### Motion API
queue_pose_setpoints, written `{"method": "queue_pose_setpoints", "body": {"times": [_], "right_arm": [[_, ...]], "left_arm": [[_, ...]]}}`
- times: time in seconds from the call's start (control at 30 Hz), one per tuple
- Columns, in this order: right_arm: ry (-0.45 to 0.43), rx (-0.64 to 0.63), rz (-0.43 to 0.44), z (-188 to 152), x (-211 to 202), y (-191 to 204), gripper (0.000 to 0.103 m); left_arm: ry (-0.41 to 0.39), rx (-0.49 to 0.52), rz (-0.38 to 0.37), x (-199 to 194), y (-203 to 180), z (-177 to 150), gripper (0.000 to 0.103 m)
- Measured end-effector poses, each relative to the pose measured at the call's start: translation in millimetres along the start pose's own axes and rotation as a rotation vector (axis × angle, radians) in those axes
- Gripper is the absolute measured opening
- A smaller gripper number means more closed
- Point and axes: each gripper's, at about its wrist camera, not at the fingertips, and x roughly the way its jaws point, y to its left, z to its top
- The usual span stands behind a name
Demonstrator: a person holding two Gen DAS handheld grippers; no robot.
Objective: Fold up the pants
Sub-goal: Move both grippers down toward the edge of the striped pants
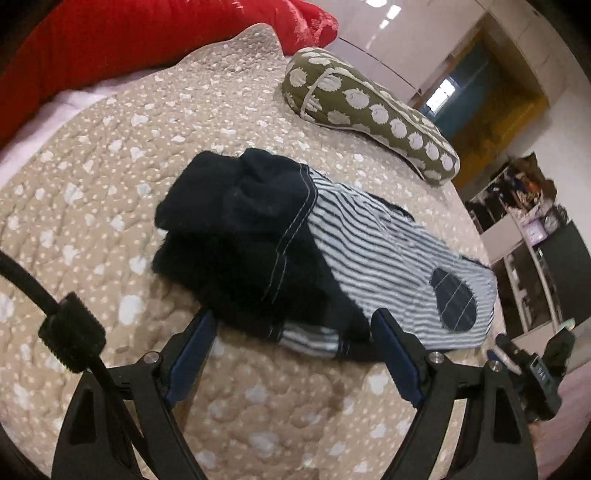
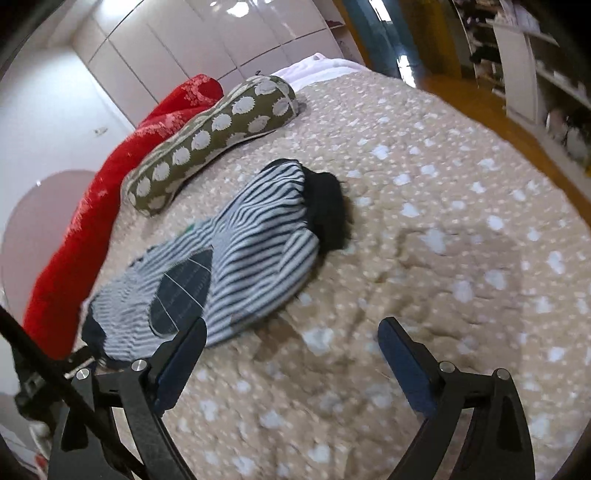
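The pants lie folded in a bundle on the beige quilt. They are dark navy with a blue-and-white striped lining and a dark oval patch. My left gripper is open and empty, its fingertips at the near edge of the bundle. In the right wrist view the pants lie ahead and to the left. My right gripper is open and empty over the quilt, its left finger beside the striped edge. The other gripper shows at the lower right of the left wrist view.
An olive pillow with white spots lies beyond the pants; it also shows in the right wrist view. A red blanket lies along the bed's far side. Shelves and a wooden floor are beyond the bed edge.
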Motion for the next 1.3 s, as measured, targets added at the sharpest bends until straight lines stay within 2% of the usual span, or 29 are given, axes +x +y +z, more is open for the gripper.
{"method": "queue_pose_setpoints", "body": {"times": [0.23, 0.4, 0.43, 0.47, 0.5, 0.53, 0.57, 0.6, 0.63, 0.67, 0.73, 0.93, 1.13, 1.2, 1.3], "right_arm": [[-0.021, 0.046, 0.047, 10, 16, -2, 0.097], [-0.054, 0.117, 0.102, 29, 29, -4, 0.096], [-0.061, 0.127, 0.110, 33, 32, -3, 0.094], [-0.064, 0.137, 0.111, 36, 36, -3, 0.092], [-0.069, 0.144, 0.111, 40, 39, -1, 0.085], [-0.070, 0.151, 0.116, 43, 42, -1, 0.076], [-0.068, 0.161, 0.118, 46, 46, 0, 0.070], [-0.058, 0.173, 0.130, 47, 50, -1, 0.049], [-0.037, 0.193, 0.157, 48, 55, -3, 0.024], [-0.007, 0.232, 0.203, 48, 60, -7, 0.020], [-0.022, 0.243, 0.204, 46, 54, -8, 0.018], [-0.063, 0.159, 0.193, 33, 12, 10, 0.017], [-0.061, 0.152, 0.204, 1, -28, 5, 0.017], [-0.055, 0.151, 0.203, -11, -35, 0, 0.017], [-0.038, 0.163, 0.118, -30, -43, -13, 0.025]], "left_arm": [[0.001, -0.023, 0.012, 17, -7, 9, 0.088], [0.006, -0.077, -0.041, 30, -12, 26, 0.088], [0.010, -0.092, -0.061, 33, -12, 29, 0.087], [0.014, -0.110, -0.082, 36, -13, 34, 0.078], [0.018, -0.117, -0.092, 38, -15, 37, 0.071], [0.027, -0.119, -0.092, 42, -17, 39, 0.050], [0.046, -0.116, -0.067, 47, -19, 42, 0.034], [0.055, -0.115, -0.051, 50, -20, 44, 0.032], [0.059, -0.119, -0.040, 52, -20, 44, 0.026], [0.058, -0.121, -0.031, 51, -20, 44, 0.023], [0.057, -0.119, -0.042, 43, -21, 42, 0.019], [0.042, -0.082, -0.044, 6, -32, 27, 0.019], [0.021, -0.049, -0.049, -33, -36, -4, 0.019], [0.014, -0.017, -0.020, -41, -36, -18, 0.021], [0.039, 0.007, 0.049, -40, -28, -34, 0.025]]}}
